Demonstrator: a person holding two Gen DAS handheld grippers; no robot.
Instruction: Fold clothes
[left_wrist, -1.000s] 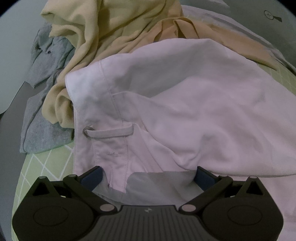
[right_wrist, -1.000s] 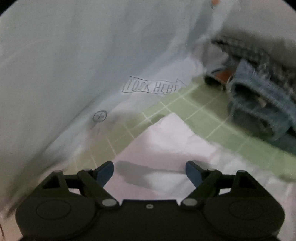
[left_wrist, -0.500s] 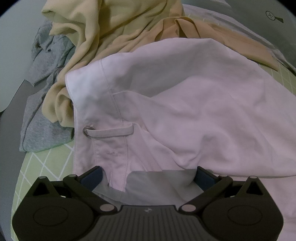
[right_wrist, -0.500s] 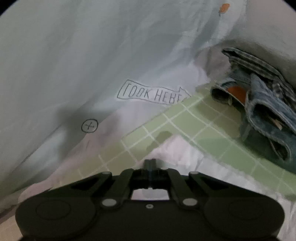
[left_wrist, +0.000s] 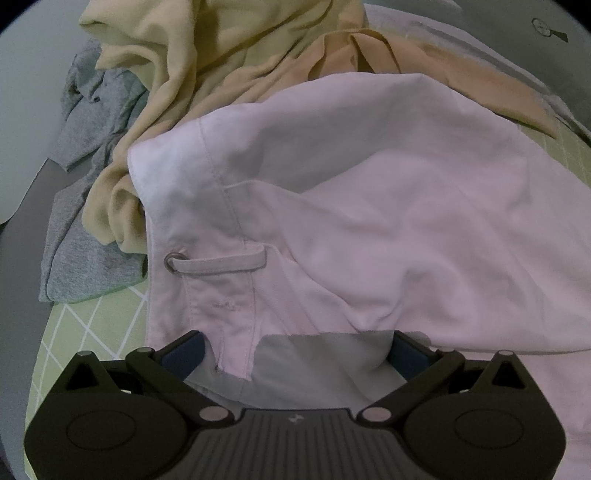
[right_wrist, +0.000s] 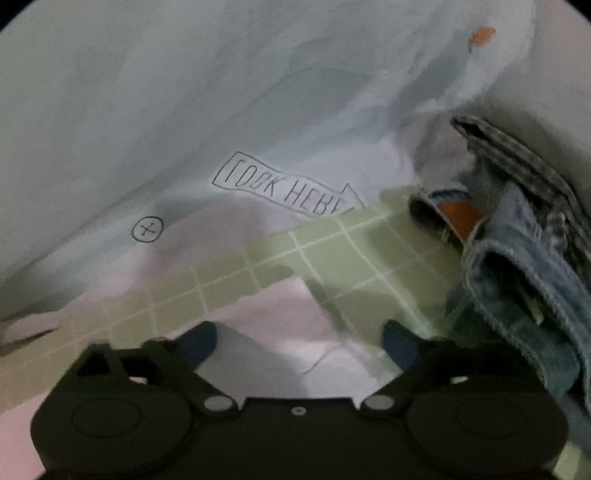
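- White garment (left_wrist: 388, 206): pale, faintly pink cloth with a stitched seam and a strap ending in a metal ring (left_wrist: 171, 260); it lies rumpled on the green grid mat (left_wrist: 85, 325).
- Left gripper (left_wrist: 295, 350): jaws wide apart, gripping nothing, with a notched hem of the white garment lying between them.
- Behind the white garment, touching it, sit a yellow garment (left_wrist: 207, 59) and a grey garment (left_wrist: 85, 155).
- Right gripper (right_wrist: 299, 339): jaws wide, empty, over a corner of the white garment (right_wrist: 273, 317).
- Bare mat lies beyond that corner; folded denim (right_wrist: 517, 273) is near its right.

The pale pink cotton garment (left_wrist: 369, 206) lies on the green grid-lined mat (left_wrist: 85, 325); behind it, the yellow crumpled cloth (left_wrist: 207, 62) overlaps the grey knit shirt (left_wrist: 77, 206).
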